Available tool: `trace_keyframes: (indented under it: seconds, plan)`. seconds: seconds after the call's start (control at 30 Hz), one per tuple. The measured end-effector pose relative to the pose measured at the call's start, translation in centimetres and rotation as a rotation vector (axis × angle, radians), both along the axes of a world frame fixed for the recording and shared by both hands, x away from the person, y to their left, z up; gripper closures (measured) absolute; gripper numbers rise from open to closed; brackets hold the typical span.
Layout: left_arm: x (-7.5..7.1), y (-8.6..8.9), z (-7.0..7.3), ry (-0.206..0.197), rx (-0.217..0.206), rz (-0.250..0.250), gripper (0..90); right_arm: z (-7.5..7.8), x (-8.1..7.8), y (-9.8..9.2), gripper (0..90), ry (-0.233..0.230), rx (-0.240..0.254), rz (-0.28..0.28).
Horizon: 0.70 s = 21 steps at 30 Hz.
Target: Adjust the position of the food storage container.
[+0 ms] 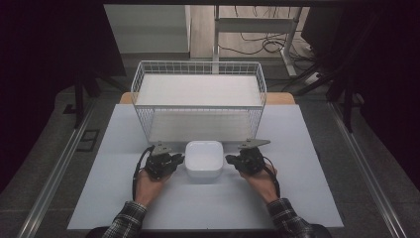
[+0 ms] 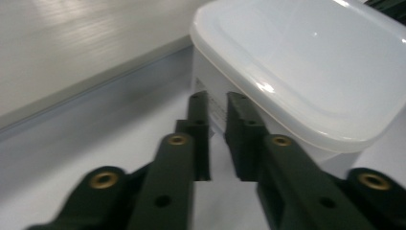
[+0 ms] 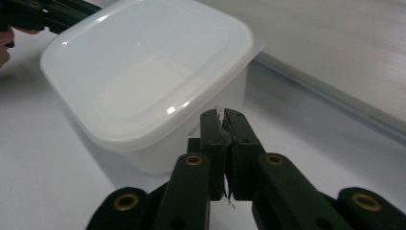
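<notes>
We have both forearms entering from the bottom edge of the high view, plaid sleeves at the wrists, hands angled inward toward the middle of the frame.

The left gripper [image 1: 174, 159] sits at lower centre-left, its nose pointing right at the white lidded container [image 1: 203, 158]. The right gripper [image 1: 235, 159] mirrors it at lower centre-right, nose pointing left. The two flank the container, each just beside a side wall.

Left gripper view: our black jaws rise from the bottom edge, parted by a narrow slot with nothing between them. The tips reach the container's [image 2: 306, 72] side wall beneath the lid's overhang, at upper right of the frame; whether they touch it we cannot tell.

Right gripper view: our jaws stand pressed together, only a hairline seam between the pads, pinching nothing. The tips sit close under the lid rim of the container [image 3: 143, 72], which takes the upper left of the frame. The left gripper [image 3: 43, 14] shows at the top-left corner beyond the container.

The container rests on the pale table mat [image 1: 297, 198], centre of the high view, directly in front of the white wire basket [image 1: 198, 67], near its front wall but apart from it.
</notes>
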<state>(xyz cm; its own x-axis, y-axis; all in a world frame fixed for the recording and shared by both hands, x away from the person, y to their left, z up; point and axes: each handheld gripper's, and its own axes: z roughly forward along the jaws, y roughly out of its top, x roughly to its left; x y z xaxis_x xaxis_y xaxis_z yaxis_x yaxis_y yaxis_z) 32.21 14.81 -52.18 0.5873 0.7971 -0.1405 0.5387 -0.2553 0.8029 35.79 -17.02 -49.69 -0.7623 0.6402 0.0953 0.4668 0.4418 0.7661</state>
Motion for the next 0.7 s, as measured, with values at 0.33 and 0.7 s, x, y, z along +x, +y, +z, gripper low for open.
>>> trace_keyframes:
  seconds: [0.33,0.7]
  plan:
    - [-1.9,1.6,0.7,-0.007,0.001,0.0,37.7,0.9,-1.6,-2.0,61.0,-0.057,-0.005,-0.007]
    - [-3.5,1.7,0.5,-0.033,0.029,-0.046,6.1,0.7,-2.5,-2.5,22.6,-0.124,-0.035,0.03]
